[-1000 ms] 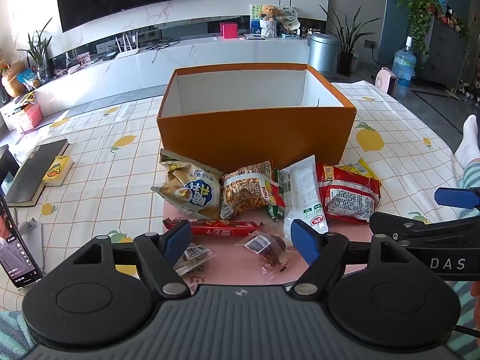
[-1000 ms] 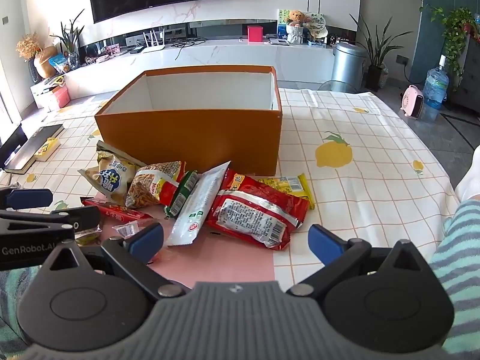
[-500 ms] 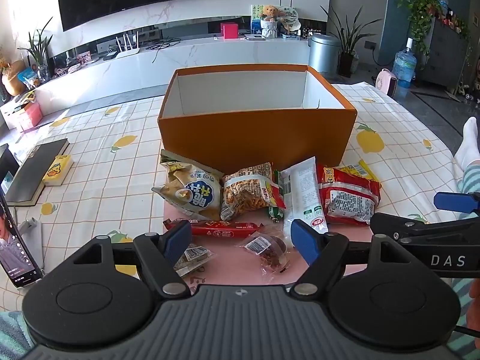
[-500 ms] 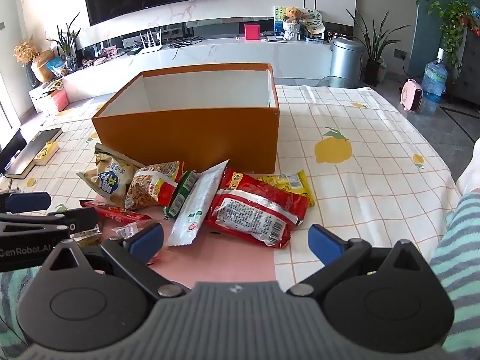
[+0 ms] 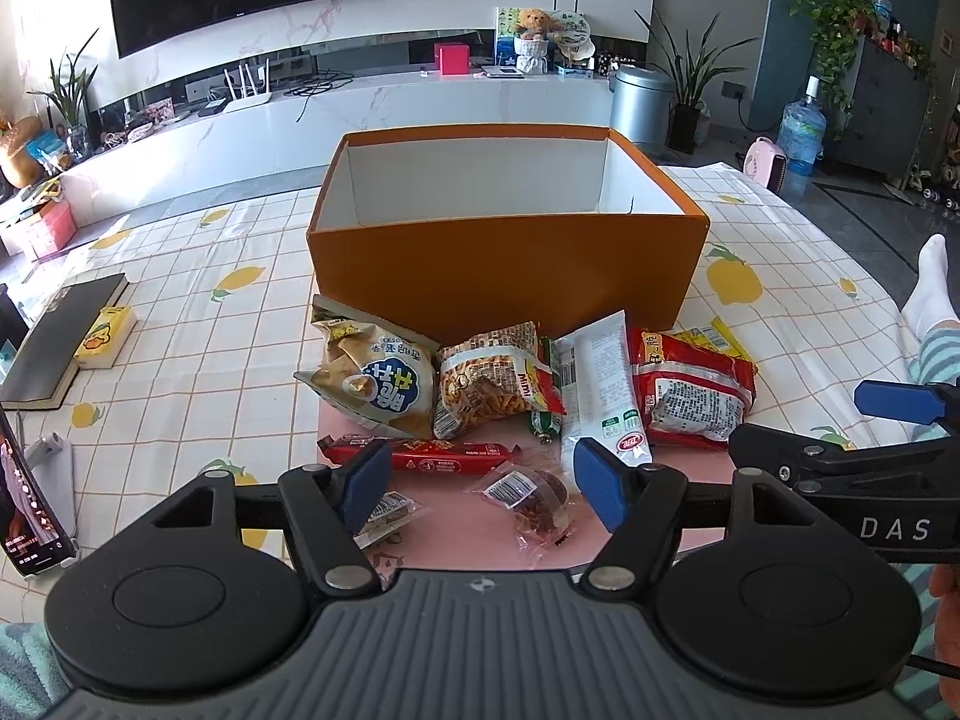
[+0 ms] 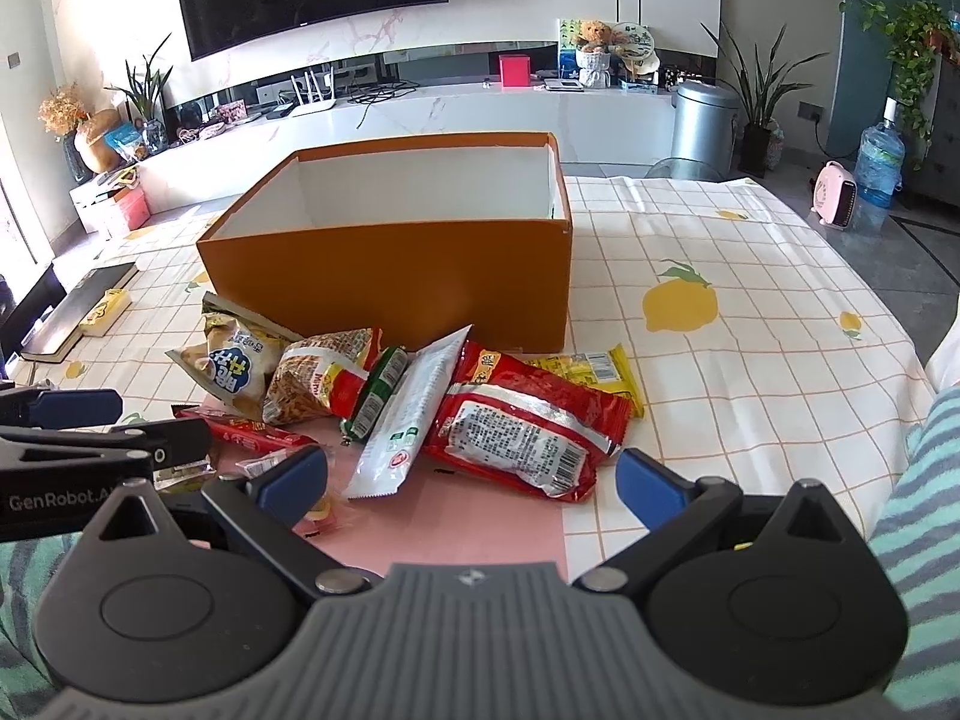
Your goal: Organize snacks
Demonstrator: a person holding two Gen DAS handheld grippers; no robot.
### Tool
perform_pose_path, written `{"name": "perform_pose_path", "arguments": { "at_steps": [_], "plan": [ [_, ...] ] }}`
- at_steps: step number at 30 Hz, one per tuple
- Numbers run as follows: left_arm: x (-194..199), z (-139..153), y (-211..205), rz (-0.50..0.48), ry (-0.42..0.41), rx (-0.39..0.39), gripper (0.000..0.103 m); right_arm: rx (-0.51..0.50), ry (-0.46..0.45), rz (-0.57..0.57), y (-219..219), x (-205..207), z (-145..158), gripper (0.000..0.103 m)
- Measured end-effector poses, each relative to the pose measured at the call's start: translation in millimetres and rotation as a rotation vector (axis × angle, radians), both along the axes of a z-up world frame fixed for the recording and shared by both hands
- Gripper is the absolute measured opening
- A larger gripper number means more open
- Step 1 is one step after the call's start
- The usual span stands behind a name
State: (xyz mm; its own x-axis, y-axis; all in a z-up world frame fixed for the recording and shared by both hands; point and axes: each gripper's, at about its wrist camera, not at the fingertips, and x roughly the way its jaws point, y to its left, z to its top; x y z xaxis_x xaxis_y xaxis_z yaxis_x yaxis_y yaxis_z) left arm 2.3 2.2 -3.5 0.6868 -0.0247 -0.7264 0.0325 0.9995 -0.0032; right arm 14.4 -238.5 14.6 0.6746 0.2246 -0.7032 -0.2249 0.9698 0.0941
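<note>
Snacks lie in a loose pile on the counter (image 5: 198, 324), just in front of the orange box (image 5: 504, 276), which shows only white inner walls and no packets. Nearest the box are a chip bag (image 5: 378, 384), a nut bag (image 5: 492, 384), a white packet (image 5: 600, 384) and a red packet (image 5: 690, 390) overlapping a yellow one (image 6: 594, 369). Closer in lie a red bar (image 5: 444, 456) and 2 small clear wrappers.

Since a second ago almost nothing has shifted: the pile is untouched and both tools have only drifted slightly. The left tool (image 5: 480, 480) hangs above the red bar, spread wide and holding nothing. The right tool (image 6: 471, 480) hovers before the red packet, likewise wide and empty. I judge the sorting has not begun; every packet still needs a first pick.
</note>
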Motion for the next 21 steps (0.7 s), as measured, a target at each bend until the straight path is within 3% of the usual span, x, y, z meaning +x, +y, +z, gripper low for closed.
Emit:
{"name": "perform_pose_path", "arguments": {
  "at_steps": [1,3,5,6,8,11,13,15,21],
  "plan": [
    [1,-1,2,0.004,0.007,-0.013,0.076,-0.004,-0.004,0.007,0,0,-1,0.099],
    [4,-4,7,0.002,0.024,-0.056,0.061,-0.017,-0.003,0.02,2,2,-4,0.097],
    [7,-8,12,0.001,0.043,-0.104,0.046,-0.028,0.012,0.029,3,5,-9,0.082],
    [9,-10,13,0.004,0.054,-0.122,0.039,-0.027,0.026,0.035,3,7,-13,0.08],
    [11,-15,15,0.001,0.067,-0.15,0.037,-0.019,0.048,0.05,4,10,-19,0.076],
    [15,-20,15,0.004,0.069,-0.152,0.037,-0.033,0.07,0.066,7,15,-30,0.074],
    [20,-22,18,0.028,0.089,-0.156,0.043,-0.047,0.078,0.072,9,20,-36,0.074],
    [24,-26,22,0.059,0.123,-0.181,0.065,-0.063,0.084,0.072,8,25,-42,0.074],
    [34,-42,24,0.08,0.172,-0.2,0.069,-0.112,0.126,0.085,6,46,-60,0.076]
  ]
}}
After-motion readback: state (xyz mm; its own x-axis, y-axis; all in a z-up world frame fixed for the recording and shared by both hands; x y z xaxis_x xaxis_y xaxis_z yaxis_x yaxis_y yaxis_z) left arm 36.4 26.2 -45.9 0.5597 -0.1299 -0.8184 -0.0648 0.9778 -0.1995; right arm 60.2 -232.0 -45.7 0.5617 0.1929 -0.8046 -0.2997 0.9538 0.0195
